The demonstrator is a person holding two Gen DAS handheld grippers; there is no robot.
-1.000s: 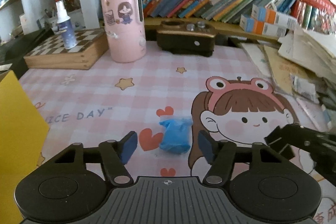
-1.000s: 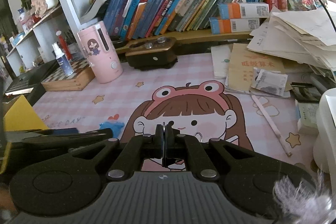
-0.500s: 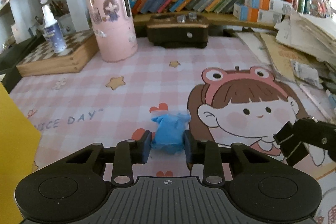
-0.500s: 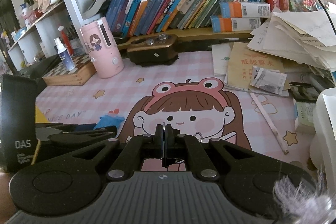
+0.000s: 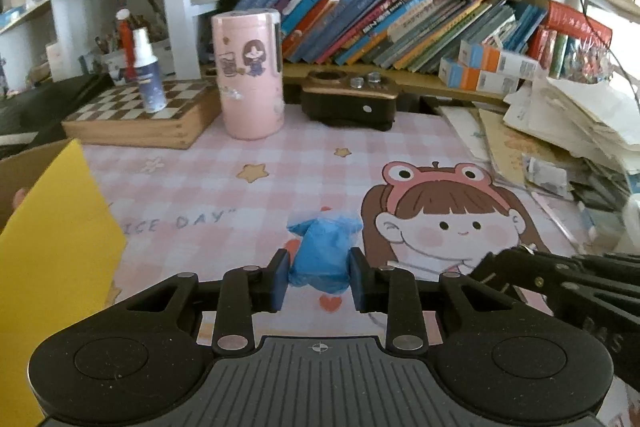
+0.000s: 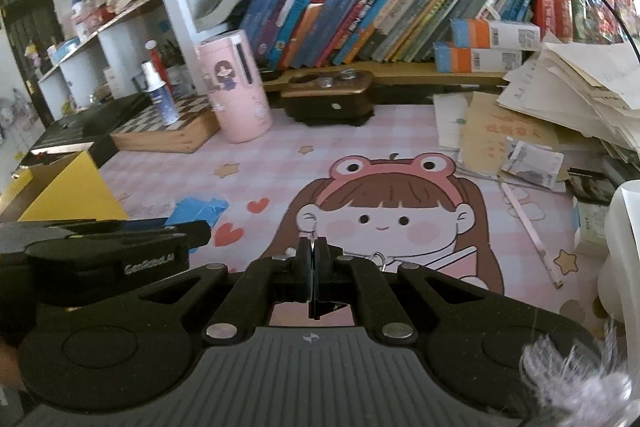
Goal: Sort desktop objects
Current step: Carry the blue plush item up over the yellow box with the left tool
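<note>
My left gripper (image 5: 319, 277) is shut on a crumpled blue wrapper (image 5: 320, 253) and holds it just above the pink checked desk mat (image 5: 248, 195). The wrapper also shows in the right wrist view (image 6: 198, 209), partly hidden behind the left gripper (image 6: 192, 233). My right gripper (image 6: 313, 251) is shut and empty over the cartoon girl print (image 6: 384, 211). It shows at the right edge of the left wrist view (image 5: 486, 267).
A yellow cardboard box (image 5: 52, 247) stands at the left. A pink cylinder (image 5: 250, 75), a chessboard box (image 5: 140, 115) with a spray bottle (image 5: 149, 71), and a dark wooden holder (image 5: 350, 101) line the back. Papers (image 5: 568, 123) pile at the right.
My left gripper closed on the blue wrapper and lifted it a little off the mat. My right gripper stayed shut and shifted slightly.
</note>
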